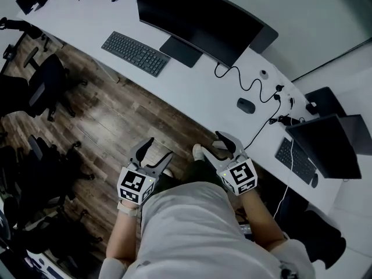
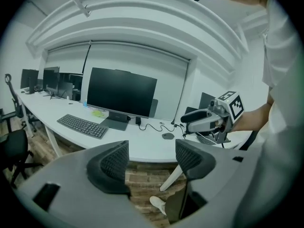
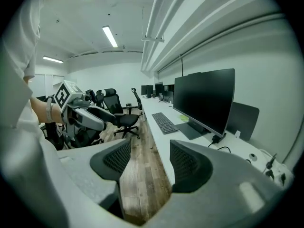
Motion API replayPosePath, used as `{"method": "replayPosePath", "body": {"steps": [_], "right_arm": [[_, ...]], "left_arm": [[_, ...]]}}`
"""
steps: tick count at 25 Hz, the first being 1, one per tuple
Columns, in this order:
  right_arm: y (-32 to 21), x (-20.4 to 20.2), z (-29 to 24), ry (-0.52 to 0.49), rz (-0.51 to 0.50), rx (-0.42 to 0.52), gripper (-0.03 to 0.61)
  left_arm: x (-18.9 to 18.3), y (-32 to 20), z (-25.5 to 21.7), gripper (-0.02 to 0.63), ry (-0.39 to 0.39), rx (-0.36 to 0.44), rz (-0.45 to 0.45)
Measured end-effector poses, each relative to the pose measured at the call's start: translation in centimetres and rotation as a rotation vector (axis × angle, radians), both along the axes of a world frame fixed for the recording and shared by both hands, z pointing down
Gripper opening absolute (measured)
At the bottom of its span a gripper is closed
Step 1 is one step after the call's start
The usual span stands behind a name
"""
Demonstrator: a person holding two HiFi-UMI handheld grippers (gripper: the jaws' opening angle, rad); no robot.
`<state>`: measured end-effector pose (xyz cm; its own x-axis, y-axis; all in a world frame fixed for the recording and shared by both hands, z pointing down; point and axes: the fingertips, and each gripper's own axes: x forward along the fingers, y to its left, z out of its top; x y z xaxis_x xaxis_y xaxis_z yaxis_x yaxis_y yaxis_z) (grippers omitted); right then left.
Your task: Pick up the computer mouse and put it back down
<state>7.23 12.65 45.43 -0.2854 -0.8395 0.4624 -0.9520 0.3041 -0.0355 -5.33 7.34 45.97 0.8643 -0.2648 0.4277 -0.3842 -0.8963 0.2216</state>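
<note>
Ideally, the computer mouse [image 1: 246, 105], lying far right, should be straddled squarely by the spread, empty right gripper [image 1: 215, 146].

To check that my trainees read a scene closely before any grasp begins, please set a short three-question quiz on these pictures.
1. Fill in: the jaws of the left hand-held gripper and the right hand-held gripper both stand ____, with nothing between them.
2. Where is the computer mouse?
A. On the white desk
B. Between the left hand-held gripper's jaws
C. Between the right hand-held gripper's jaws
3. True or false: the right hand-held gripper is touching the computer mouse.

Key: 1. apart; 2. A; 3. false, as it is held well short of the mouse.
</note>
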Motion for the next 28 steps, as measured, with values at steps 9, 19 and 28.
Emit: {"method": "replayPosePath", "body": {"steps": [9,19,28], "right_arm": [[-4.0,6.8,2.5,-0.023,-0.089,-0.056,0.255],[-6.1,13.9,6.1,-0.030,-0.120,-0.104,0.255],[-6.8,19.9,9.8,-0.024,-0.123,-0.161,0.256]], "left_arm": [[6.2,-3.1,1.3,0.305,-0.052,-0.027,-0.084],[11.6,-4.5,2.7,0.305,-0.135,-0.048,-0.108],[15.6,-5.1,3.9,0.305,-0.187,-0.075,-0.142]]}}
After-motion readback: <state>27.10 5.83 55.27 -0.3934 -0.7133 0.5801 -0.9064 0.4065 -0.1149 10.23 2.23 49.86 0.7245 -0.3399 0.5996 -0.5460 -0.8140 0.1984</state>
